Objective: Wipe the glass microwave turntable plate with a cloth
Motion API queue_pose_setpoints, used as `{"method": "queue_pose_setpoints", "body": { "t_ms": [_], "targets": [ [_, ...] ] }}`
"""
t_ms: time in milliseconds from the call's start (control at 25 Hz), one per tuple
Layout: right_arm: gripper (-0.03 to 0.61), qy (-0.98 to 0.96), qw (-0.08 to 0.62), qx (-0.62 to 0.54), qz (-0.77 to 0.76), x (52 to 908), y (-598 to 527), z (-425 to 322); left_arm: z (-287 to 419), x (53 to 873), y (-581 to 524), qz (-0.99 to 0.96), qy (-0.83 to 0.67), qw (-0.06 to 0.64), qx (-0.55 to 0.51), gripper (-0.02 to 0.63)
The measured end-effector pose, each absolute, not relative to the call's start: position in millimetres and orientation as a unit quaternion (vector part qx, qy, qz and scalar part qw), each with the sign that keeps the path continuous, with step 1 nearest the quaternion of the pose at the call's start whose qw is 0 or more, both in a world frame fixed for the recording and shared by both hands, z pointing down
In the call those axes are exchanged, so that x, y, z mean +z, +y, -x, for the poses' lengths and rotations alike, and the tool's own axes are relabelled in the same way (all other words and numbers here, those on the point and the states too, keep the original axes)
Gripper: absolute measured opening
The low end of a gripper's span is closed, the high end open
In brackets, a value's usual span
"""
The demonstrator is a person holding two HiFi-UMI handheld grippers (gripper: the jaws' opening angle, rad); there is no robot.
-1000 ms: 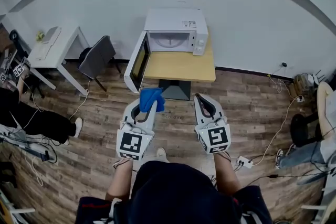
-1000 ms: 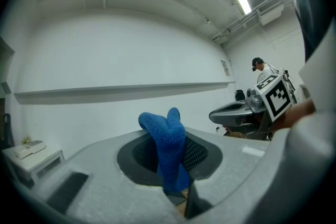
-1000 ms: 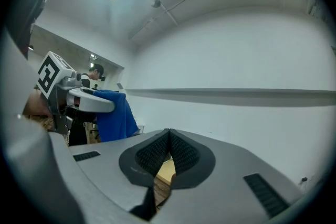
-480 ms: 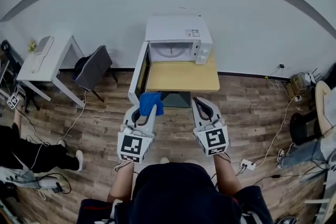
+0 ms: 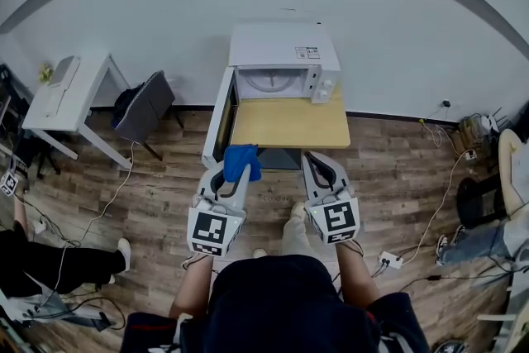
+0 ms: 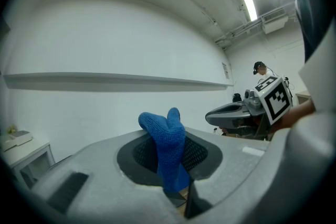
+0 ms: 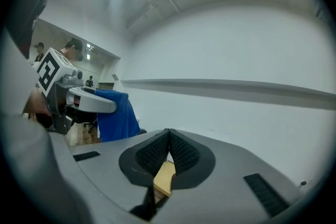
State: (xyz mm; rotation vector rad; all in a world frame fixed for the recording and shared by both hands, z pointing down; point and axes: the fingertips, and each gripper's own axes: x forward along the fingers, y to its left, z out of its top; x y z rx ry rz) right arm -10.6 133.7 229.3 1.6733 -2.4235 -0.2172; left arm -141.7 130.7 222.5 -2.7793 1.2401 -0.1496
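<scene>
Cloth (image 6: 168, 155) between left fingers (image 6: 198, 155); right fingers (image 7: 182, 155) together.

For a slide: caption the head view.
Left gripper holds blue cloth, right gripper shut empty, before the open microwave.

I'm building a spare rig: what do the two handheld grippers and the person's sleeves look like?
The left gripper and right gripper are light grey moulded shells with dark textured pads, each carrying a white cube with black square markers. The sleeves are dark.
</scene>
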Motion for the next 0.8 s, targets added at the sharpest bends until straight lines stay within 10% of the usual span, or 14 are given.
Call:
{"method": "queue_pose_setpoints", "body": {
  "t_ms": [800],
  "targets": [
    [0.009, -0.841, 0.087, -0.075, -0.529, 220.0, -23.3, -57.8, 59.0, 220.0, -15.2, 0.9, 0.427, 0.049, -0.067, 0.064]
  ]
}}
